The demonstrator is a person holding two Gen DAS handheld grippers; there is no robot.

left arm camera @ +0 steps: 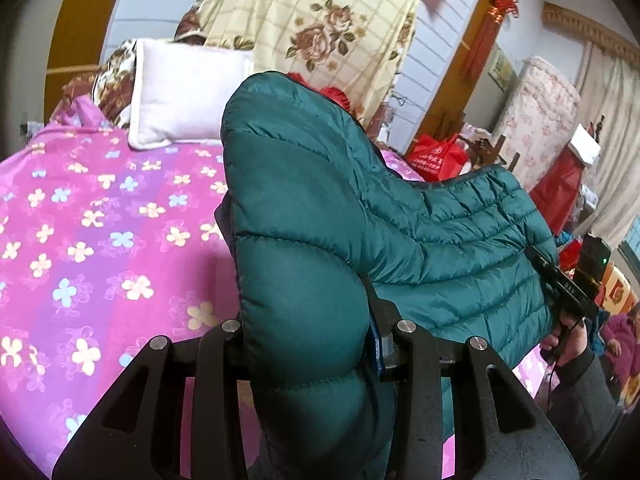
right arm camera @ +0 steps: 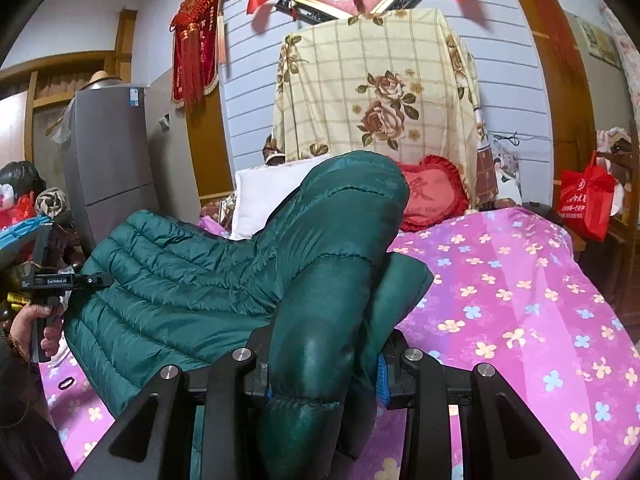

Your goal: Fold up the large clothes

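While both tongs pinch it, the green puffy jacket (left arm camera: 320, 208) hangs up in the air over the bed.

Jacket: dark green, puffy, with sewn lines across it; it is stretched between the two tongs and sags a bit in the middle.
Where it is: above the pink flower blanket (left arm camera: 100, 240); whether its low edge touches the blanket I cannot tell.
Left tongs (left arm camera: 312, 344): pressed tight on a fat fold of the jacket, which bulges up between the fingers.
Right tongs (right arm camera: 324, 364): pressed tight on another fat fold of the jacket, which sticks up tall in front of the camera.
Other side: each camera sees the other tongs far across the jacket, held by a hand at the jacket's edge.
Bed: covered by the pink and purple blanket with yellow and blue flowers.
White pillow (left arm camera: 184, 92): at the head of the bed, behind the jacket.
Red pillow (right arm camera: 434, 196): frilly, beside the white pillow.
Rose sheet (right arm camera: 380, 88): cream with brown roses, hanging up behind the pillows.
Red bag (right arm camera: 586, 196): past the bed's right side.
Grey fridge (right arm camera: 108, 160): past the bed's left side, by the wall.
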